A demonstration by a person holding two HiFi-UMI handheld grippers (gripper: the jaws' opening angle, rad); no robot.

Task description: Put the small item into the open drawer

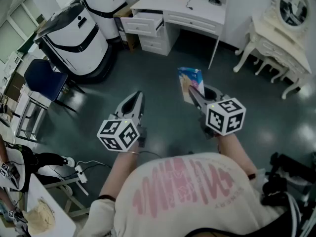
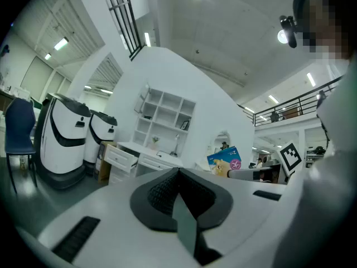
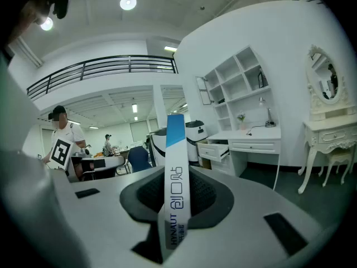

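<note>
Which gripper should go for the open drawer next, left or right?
Right: the right gripper is shut on the small box, while the left gripper is shut and empty. The open drawer is ahead of both.

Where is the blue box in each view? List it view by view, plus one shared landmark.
Head view: blue box centre, held in right claw.
Left gripper view: right of centre.
Right gripper view: centre, edge-on.
Shared landmark: open drawer of the white desk.

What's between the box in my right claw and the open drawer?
Head view: only bare dark floor between the flat blue-and-white cardboard box in the right claw and the white desk's open drawer.
</note>
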